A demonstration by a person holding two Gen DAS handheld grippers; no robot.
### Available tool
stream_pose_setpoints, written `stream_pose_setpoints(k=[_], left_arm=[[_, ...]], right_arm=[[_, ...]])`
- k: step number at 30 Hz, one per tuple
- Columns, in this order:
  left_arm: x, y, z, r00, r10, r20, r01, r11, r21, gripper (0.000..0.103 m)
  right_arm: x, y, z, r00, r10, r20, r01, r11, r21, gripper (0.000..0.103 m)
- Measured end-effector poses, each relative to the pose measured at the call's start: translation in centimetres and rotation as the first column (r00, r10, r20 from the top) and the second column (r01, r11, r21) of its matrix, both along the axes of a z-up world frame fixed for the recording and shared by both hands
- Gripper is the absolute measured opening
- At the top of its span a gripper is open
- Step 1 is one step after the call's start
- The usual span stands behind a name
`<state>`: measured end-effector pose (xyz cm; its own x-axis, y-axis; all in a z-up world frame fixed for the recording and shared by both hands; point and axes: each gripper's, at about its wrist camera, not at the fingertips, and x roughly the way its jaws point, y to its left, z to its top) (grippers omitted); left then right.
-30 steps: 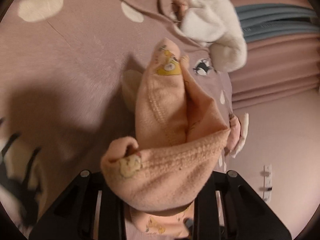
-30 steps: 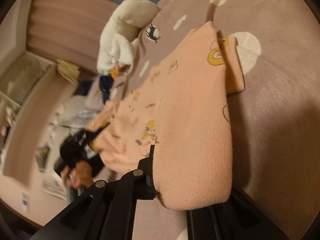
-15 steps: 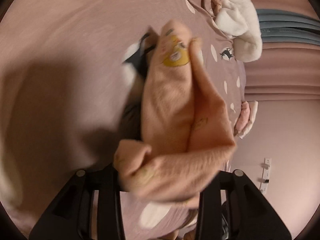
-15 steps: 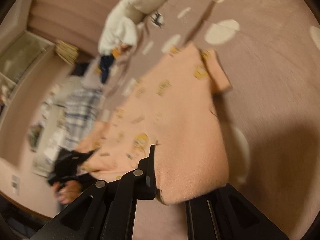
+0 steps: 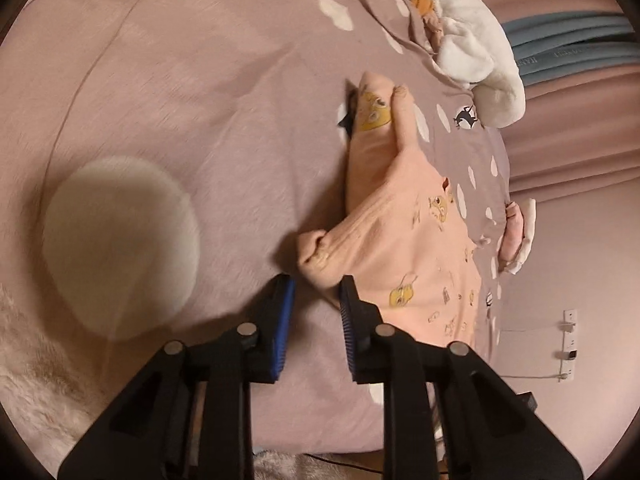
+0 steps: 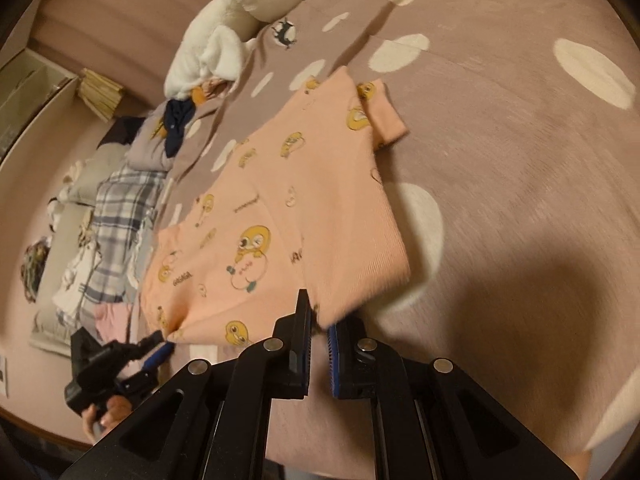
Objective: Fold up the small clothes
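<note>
Our left gripper [image 5: 316,292] stands parted, holding nothing, just beside the bunched corner of the peach knit baby garment with yellow duck prints [image 5: 404,236]. Our right gripper [image 6: 318,322] is also parted, at the garment's near edge. It lies folded on the mauve bedspread with cream spots [image 6: 520,152].

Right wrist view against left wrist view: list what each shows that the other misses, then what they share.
Only the right wrist view shows the garment's printed front spread flat, the plaid clothes beyond the bed edge, and the left gripper from outside, at the garment's near corner.

Only the left wrist view shows the garment's bunched corner lying just ahead of that gripper's open jaws, and a wall outlet.

Both show the peach garment on the dotted bedspread, with the white plush blanket at the far end. The right gripper has the hem between barely parted jaws.
</note>
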<state>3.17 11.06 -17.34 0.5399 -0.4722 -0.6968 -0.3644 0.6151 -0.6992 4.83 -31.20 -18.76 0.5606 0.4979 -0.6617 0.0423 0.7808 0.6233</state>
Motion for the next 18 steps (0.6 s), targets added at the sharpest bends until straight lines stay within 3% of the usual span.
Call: stream_pose_setpoints(k=[2, 6, 9, 11, 12, 13, 15, 18], left_arm=[[-0.5, 0.4, 0.1, 1.0, 0.008, -0.01, -0.007, 0.999, 0.031, 0.014], [-1.8, 1.8, 1.0, 0.999, 0.049, -0.007, -0.048, 0.989, 0.143, 0.013], [-2.5, 3.0, 1.6, 0.997, 0.081, 0.011, -0.082, 0.99, 0.117, 0.031], [-2.8, 3.5, 2.1, 0.993, 0.114, 0.033, -0.118, 0.986, 0.114, 0.057], [-2.9, 3.5, 2.4, 0.99, 0.132, 0.044, -0.136, 0.984, 0.119, 0.063], [-3.1, 3.6, 2.6, 0.988, 0.144, 0.054, -0.15, 0.981, 0.123, 0.069], [-3.2, 3.7, 2.8, 0.989, 0.129, 0.071, -0.137, 0.983, 0.122, 0.073], [-3.3, 3.9, 2.8, 0.991, 0.107, 0.076, -0.115, 0.987, 0.11, 0.076]], right_arm=[[-0.4, 0.0, 0.1, 1.0, 0.001, -0.005, -0.002, 1.0, -0.024, 0.007], [-0.6, 0.9, 0.9, 0.998, 0.055, -0.026, -0.056, 0.998, -0.027, 0.007], [-0.2, 2.8, 1.1, 0.991, 0.134, -0.024, -0.131, 0.986, 0.099, 0.007], [0.6, 5.1, 1.1, 0.98, 0.197, -0.02, -0.192, 0.969, 0.157, 0.008], [0.9, 6.5, 1.0, 0.973, 0.23, -0.021, -0.224, 0.96, 0.169, 0.013], [1.5, 8.3, 0.8, 0.962, 0.271, -0.029, -0.262, 0.95, 0.169, 0.026], [2.7, 12.2, 0.0, 0.935, 0.351, -0.05, -0.336, 0.922, 0.192, 0.045], [4.5, 15.9, -2.0, 0.908, 0.407, -0.096, -0.355, 0.871, 0.339, 0.047]])
